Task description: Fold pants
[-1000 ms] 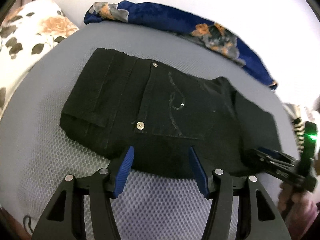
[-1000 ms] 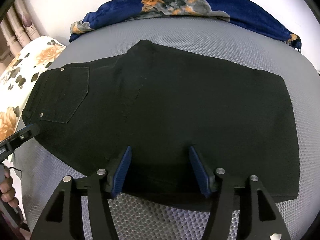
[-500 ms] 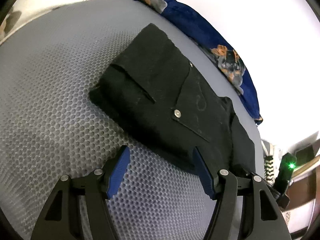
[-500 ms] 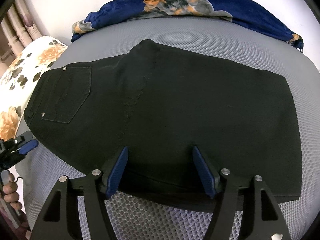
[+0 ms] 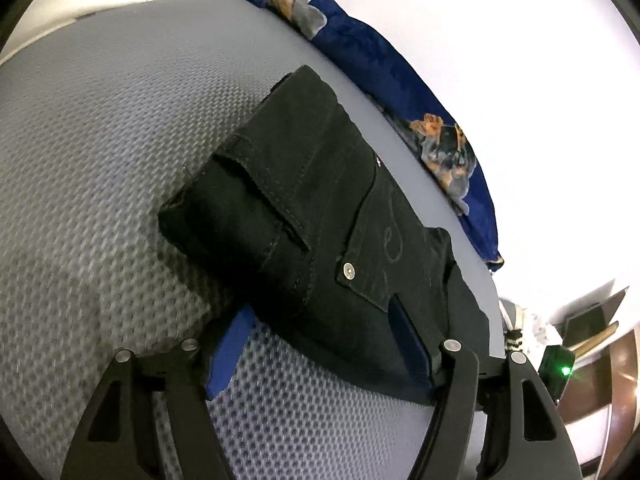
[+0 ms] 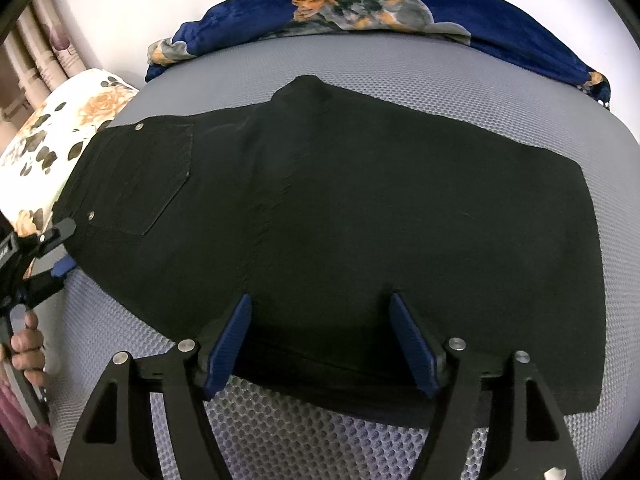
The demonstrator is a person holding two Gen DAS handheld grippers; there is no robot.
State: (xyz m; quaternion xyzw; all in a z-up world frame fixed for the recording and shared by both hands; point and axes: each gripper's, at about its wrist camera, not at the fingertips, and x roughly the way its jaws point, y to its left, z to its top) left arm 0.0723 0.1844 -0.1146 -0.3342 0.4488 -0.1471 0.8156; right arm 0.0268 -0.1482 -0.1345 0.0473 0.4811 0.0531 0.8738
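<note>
Black pants [image 6: 360, 208] lie folded flat on a grey mesh mattress [image 6: 400, 76], waistband and back pocket [image 6: 148, 176] to the left. My right gripper [image 6: 319, 300] stands over their near edge, jaws opening, the cloth lying slack between the blue pads [image 6: 412, 344]. My left gripper [image 5: 320, 308] is at the near waistband corner of the pants [image 5: 304, 200], jaws opening. One blue pad [image 5: 230, 352] is tucked under the hem and the other lies on top. From the right wrist view the left gripper [image 6: 60, 248] straddles that edge without pinching it.
A blue floral blanket [image 6: 400, 4] is bunched along the mattress's far edge. At the left lies a white floral pillow [image 6: 60, 128], with curtains [image 6: 36, 56] behind it. A hand [image 6: 24, 344] holds the left gripper. Furniture [image 5: 600, 344] stands beyond the mattress's right side.
The left gripper rolled and moved in low toward the waistband corner, its pads now around the hem. Both grippers' jaws widened. The right gripper kept its place.
</note>
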